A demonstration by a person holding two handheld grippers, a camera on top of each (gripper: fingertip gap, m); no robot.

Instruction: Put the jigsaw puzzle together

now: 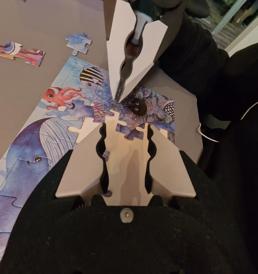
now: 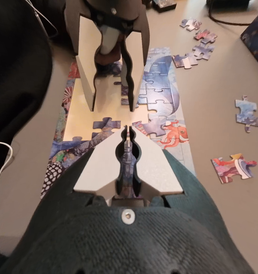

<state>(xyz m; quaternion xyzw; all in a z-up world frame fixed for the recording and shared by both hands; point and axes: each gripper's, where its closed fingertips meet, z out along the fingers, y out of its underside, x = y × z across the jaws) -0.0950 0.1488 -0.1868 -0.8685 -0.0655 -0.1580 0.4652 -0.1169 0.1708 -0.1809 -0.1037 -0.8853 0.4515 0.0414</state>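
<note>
A partly joined sea-animal puzzle lies on the grey table, with a whale, an orange octopus and a black sea urchin. A bare patch lies in its middle. My left gripper is open and holds nothing, just above this patch, near a blue tabbed piece. It also shows in the right wrist view. My right gripper is shut, with its tips down at the puzzle surface between a coral piece and the urchin piece.
A loose blue piece and a colourful joined pair lie beyond the puzzle. More loose pieces lie at the far right, near a dark box. A white cable hangs by the table edge. The tips of both grippers are at nearly the same place.
</note>
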